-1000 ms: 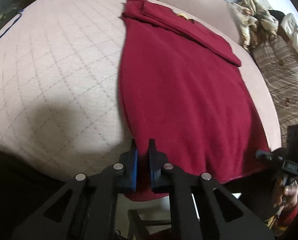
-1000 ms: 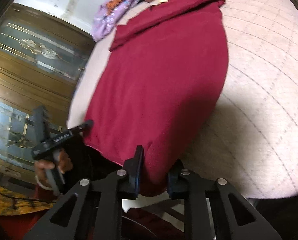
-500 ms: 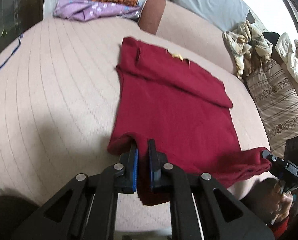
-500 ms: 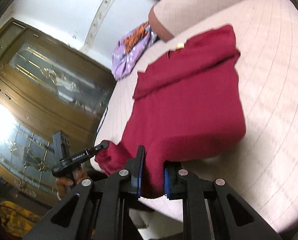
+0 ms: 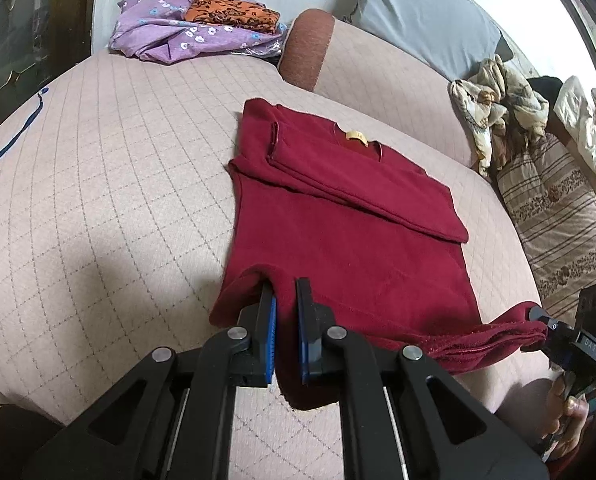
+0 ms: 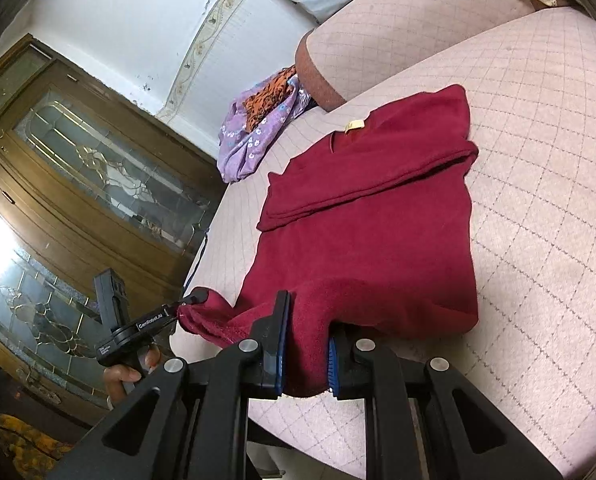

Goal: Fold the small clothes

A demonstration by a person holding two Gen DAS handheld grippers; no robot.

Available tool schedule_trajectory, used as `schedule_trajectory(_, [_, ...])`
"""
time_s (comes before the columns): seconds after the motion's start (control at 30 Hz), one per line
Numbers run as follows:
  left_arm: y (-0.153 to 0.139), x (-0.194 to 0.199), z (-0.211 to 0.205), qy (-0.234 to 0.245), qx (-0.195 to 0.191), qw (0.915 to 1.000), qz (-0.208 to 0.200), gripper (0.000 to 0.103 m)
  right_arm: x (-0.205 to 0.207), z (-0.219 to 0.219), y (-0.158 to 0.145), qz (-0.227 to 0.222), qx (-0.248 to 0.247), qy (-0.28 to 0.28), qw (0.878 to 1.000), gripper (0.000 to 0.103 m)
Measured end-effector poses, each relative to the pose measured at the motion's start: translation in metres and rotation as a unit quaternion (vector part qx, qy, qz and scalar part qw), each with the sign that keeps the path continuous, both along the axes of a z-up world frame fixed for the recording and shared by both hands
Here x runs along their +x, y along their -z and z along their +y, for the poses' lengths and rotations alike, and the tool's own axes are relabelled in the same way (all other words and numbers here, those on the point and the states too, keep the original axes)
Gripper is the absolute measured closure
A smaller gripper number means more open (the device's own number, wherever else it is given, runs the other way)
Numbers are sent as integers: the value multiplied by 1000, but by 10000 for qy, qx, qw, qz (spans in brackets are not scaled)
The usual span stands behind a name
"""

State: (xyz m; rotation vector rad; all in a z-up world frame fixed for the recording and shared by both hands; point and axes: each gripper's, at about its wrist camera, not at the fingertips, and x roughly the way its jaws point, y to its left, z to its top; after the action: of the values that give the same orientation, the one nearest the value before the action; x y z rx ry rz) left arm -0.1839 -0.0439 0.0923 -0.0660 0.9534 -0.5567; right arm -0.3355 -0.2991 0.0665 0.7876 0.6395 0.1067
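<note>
A dark red sweater (image 5: 337, 232) lies on the pink quilted bed (image 5: 98, 184), its sleeves folded across the chest and a yellow neck label (image 5: 355, 136) at the far end. My left gripper (image 5: 286, 300) is shut on the hem's left corner and holds it lifted above the bed. My right gripper (image 6: 305, 320) is shut on the hem's right corner of the sweater (image 6: 369, 216). The hem sags between the two grippers. The right gripper also shows at the right edge of the left wrist view (image 5: 537, 316).
A purple flowered cloth (image 5: 178, 36) with an orange patterned piece lies at the far left of the bed. A grey pillow (image 5: 421, 12), a crumpled cream cloth (image 5: 493, 100) and a striped cushion (image 5: 557, 208) lie to the right. A wooden glass-door cabinet (image 6: 78, 184) stands left.
Both grippers have lifted the hem off the near edge and carried it forward over the sweater's body, towards the neck end. The lower part now curls up.
</note>
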Motion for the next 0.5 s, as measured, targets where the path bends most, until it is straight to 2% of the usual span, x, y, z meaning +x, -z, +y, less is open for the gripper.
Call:
schedule_trajectory(0.13, [-6, 4, 2, -126, -80, 9998, -95, 96, -1, 0, -7, -90, -102, 118, 9998, 89])
schedule_trajectory(0.27, [-11, 13, 4, -240, -199, 9994, -116, 96, 3, -1, -18, -159, -431, 242, 9987, 89])
schedule_trajectory(0.5, [-11, 21, -12, -306, 51, 9989, -344, 96, 15, -3, -30, -201, -653, 315, 9972, 89])
